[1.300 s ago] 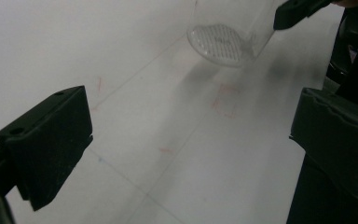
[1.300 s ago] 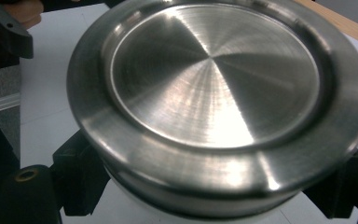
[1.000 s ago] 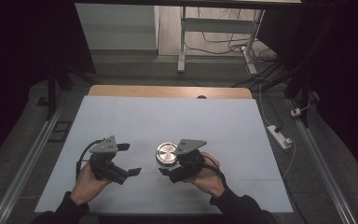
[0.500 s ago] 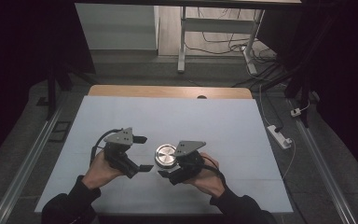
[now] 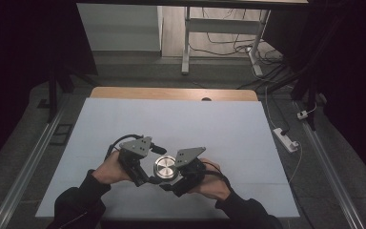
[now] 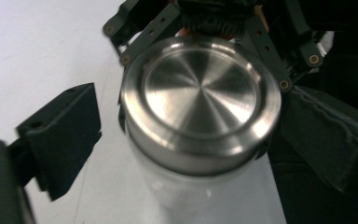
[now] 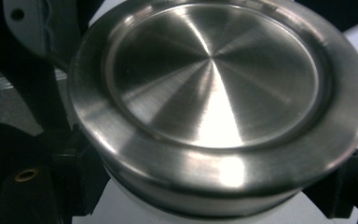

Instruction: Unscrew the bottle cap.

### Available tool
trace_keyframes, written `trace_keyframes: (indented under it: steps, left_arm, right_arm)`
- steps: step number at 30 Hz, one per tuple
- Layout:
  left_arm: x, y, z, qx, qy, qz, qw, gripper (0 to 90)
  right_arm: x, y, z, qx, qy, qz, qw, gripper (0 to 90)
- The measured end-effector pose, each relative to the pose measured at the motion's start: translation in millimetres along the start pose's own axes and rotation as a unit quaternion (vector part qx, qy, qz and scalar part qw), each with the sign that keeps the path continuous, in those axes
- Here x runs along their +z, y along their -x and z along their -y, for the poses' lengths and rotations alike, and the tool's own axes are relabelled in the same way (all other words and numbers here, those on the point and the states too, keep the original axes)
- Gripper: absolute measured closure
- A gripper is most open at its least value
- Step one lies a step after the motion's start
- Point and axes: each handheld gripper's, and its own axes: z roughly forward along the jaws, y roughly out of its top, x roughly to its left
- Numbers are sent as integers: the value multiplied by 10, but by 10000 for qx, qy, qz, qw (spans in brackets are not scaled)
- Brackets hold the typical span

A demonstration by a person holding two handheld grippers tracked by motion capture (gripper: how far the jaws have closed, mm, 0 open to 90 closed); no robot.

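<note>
jar (image 5: 164, 167): on table (image 5: 219, 129), near edge
left gripper (image 5: 145, 164): at jar's 9 o'clock
right gripper (image 5: 177, 179): at jar's 4 o'clock

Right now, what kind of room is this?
Probably a lab or workshop set up for recording. A white-topped table stands on a grey floor, loose cables and a power strip lie around it, and metal rails run alongside.

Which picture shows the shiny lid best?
The right gripper view: the shiny lid is closest there, with its round grooves and rim clear. The left gripper view shows the lid whole, on top of a white jar. The high view shows it small, between the two grippers.
</note>
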Motion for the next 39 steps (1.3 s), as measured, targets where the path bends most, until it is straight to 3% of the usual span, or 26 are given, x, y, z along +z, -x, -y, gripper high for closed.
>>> trace_keyframes:
  steps: [3,7,8,11,12,13,15,16,18,20,22,25,26,28,30,33,35,36,39]
  left_arm:
    - [21,0,-15,-50,159,60,9998,169]
    - [33,34,-35,-285,229,-353,9987,195]
    - [42,42,-45,-407,224,-502,9977,196]
    - [91,84,-85,-778,217,-1029,9914,196]
    - [124,106,-108,-954,213,-1291,9868,196]
    - [151,126,-127,-1086,211,-1491,9826,195]
    - [202,144,-156,-1269,240,-1689,9771,194]
    - [209,136,-166,-1346,302,-1661,9764,189]
    - [163,93,-161,-1417,500,-1344,9795,79]
    - [75,56,-144,-1374,556,-1178,9819,44]
    - [-20,28,-107,-1245,560,-902,9865,44]
    - [-112,29,-46,-780,338,-569,9948,51]
    - [-122,38,-32,-633,256,-519,9963,61]
    - [-120,53,-15,-375,94,-351,9986,66]
    - [-91,71,-11,-198,-24,-189,9996,76]
    - [-40,98,-23,-36,-132,-114,9998,116]
    - [-32,106,-18,30,-31,51,10000,149]
    - [-24,120,-18,46,19,-13,10000,188]
    - [-13,125,-32,-96,47,-214,9997,191]
  right_arm:
    - [-7,-7,-5,-73,-31,11,10000,153]
    - [-32,11,-7,10,-31,205,9998,153]
    - [-36,34,-5,112,-25,371,9992,153]
    - [-40,62,1,294,-14,573,9979,153]
    - [-39,71,4,357,-16,660,9972,153]
    - [-38,95,16,556,1,906,9943,153]
    - [-39,97,19,633,6,1007,9929,153]
    - [-42,100,24,639,10,1072,9922,153]
    - [-63,99,22,675,107,1047,9922,153]
    - [-82,89,12,639,151,943,9934,152]
    - [-85,85,7,593,176,852,9944,153]
    - [-75,68,1,441,122,551,9974,153]
    - [-54,45,-1,319,86,360,9988,153]
    - [-41,28,-3,279,69,266,9992,153]
    - [-9,-21,-15,82,10,3,10000,152]
    - [7,-63,-27,-46,-14,-152,9999,153]
    - [7,-71,-31,-74,-19,-164,9998,153]
    - [1,-77,-38,-108,-34,-137,9998,153]
    - [-12,-65,-37,-71,-30,-54,10000,153]
